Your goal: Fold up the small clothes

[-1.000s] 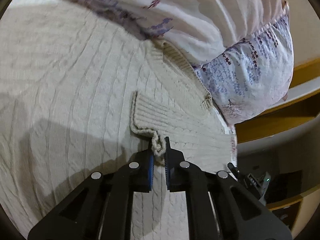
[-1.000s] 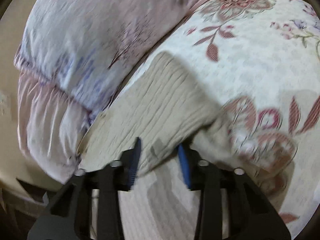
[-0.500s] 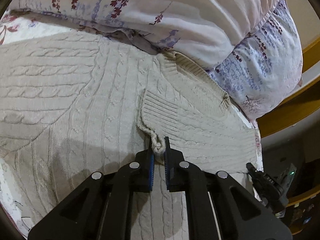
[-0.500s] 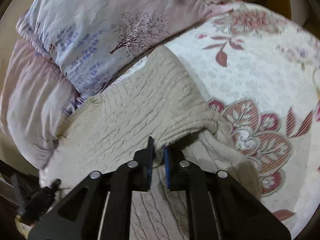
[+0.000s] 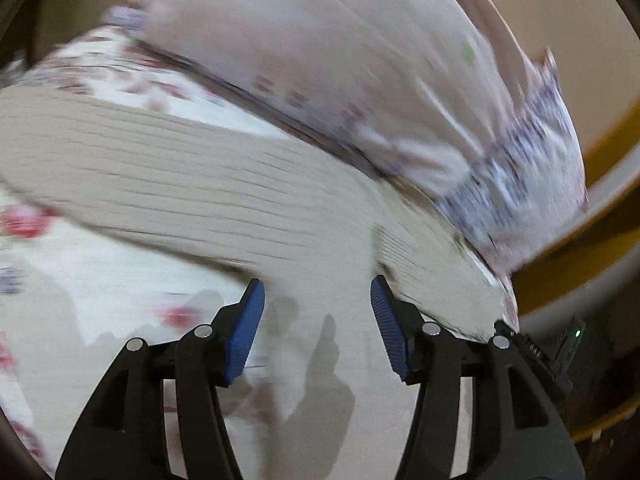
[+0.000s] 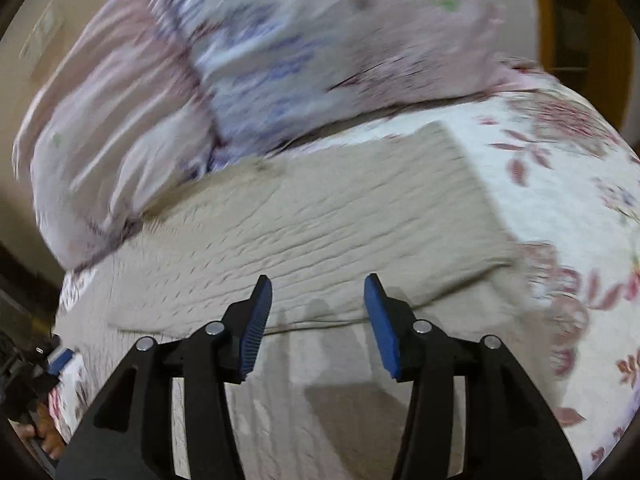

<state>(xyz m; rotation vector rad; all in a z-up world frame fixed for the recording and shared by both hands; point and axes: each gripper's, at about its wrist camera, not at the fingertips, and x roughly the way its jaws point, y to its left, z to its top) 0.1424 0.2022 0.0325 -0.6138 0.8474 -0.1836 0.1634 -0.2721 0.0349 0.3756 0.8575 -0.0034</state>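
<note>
Your left gripper (image 5: 316, 292) and right gripper (image 6: 318, 292) have both just opened; their blue-padded fingers (image 6: 256, 320) stand apart with nothing between them. The beige cable-knit sweater (image 6: 320, 216) lies folded flat on the floral bedspread (image 6: 560, 184), just below the lilac-printed pillows (image 6: 320, 40). In the left wrist view its long axis runs left to right, though the view is blurred.

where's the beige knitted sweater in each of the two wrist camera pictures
Left wrist: the sweater sweeps, blurred, from the left edge down to between the open left gripper jaws.
Right wrist: it fills the middle, its folded edge just ahead of the open right gripper.
Shared landmark: the lilac-print pillow lying behind the sweater.
</note>
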